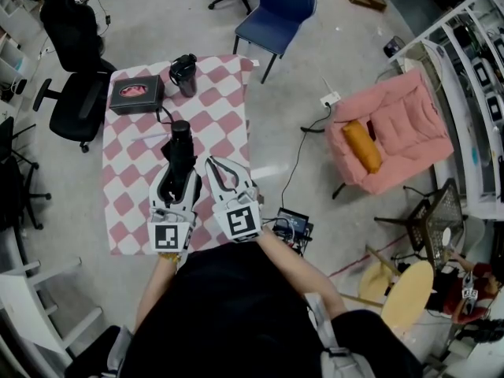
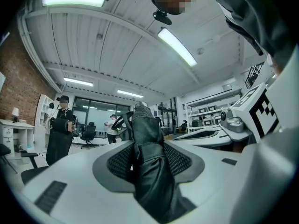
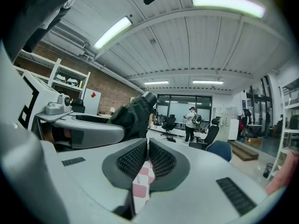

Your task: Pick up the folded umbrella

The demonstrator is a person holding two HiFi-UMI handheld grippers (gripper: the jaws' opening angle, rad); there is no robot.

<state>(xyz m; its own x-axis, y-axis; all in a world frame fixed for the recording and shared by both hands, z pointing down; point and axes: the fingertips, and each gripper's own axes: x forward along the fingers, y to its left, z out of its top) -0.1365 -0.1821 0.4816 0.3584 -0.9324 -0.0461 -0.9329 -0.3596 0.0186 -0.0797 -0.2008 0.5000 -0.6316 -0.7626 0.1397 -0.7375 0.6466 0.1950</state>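
The folded black umbrella (image 1: 179, 144) is off the pink-and-white checked table (image 1: 228, 109), its far end pointing away from me. My left gripper (image 1: 181, 176) is shut on its near part. In the left gripper view the dark pads press on both sides of the umbrella (image 2: 149, 171), which runs out past the left gripper (image 2: 148, 160). My right gripper (image 1: 221, 168) hovers just to its right over the cloth, shut with nothing between the pads. In the right gripper view only a thin slit shows checked cloth at the right gripper (image 3: 147, 158); the umbrella (image 3: 133, 118) shows at left.
A black box (image 1: 136, 94) with a pink top and a black jug (image 1: 183, 75) stand at the table's far end. A blue chair (image 1: 279, 10) is beyond the table, a black office chair (image 1: 75, 93) at its left, and a pink armchair (image 1: 394, 132) at right.
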